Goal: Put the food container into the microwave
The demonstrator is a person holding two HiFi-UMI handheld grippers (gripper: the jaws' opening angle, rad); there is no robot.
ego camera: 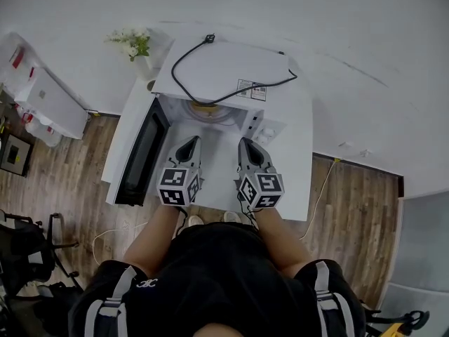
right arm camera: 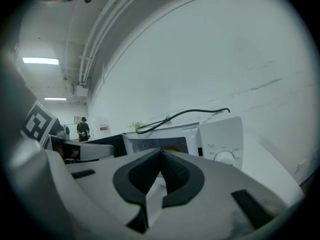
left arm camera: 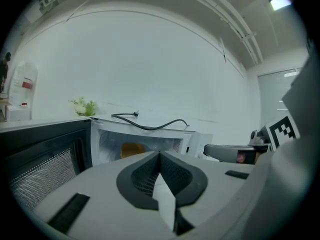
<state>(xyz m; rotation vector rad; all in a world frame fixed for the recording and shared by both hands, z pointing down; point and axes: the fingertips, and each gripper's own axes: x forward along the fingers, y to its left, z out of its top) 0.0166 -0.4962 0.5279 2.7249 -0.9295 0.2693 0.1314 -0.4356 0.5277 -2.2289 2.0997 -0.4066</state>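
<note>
While the door point(ego camera: 144, 153) hangs open off the left edge of the microwave point(ego camera: 231, 65), nearest the left gripper point(ego camera: 188, 144), whose jaws are pressed together on nothing, the food container point(ego camera: 204, 107) sits inside the cavity straight ahead; the right gripper point(ego camera: 248, 146) is likewise closed and empty.

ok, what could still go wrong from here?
1. The microwave door hangs wide open beside the shut left gripper; a careless swing could knock it.
2. The power cord lies loose on the microwave top, unplugged, and could slide off when the door shuts.
</note>
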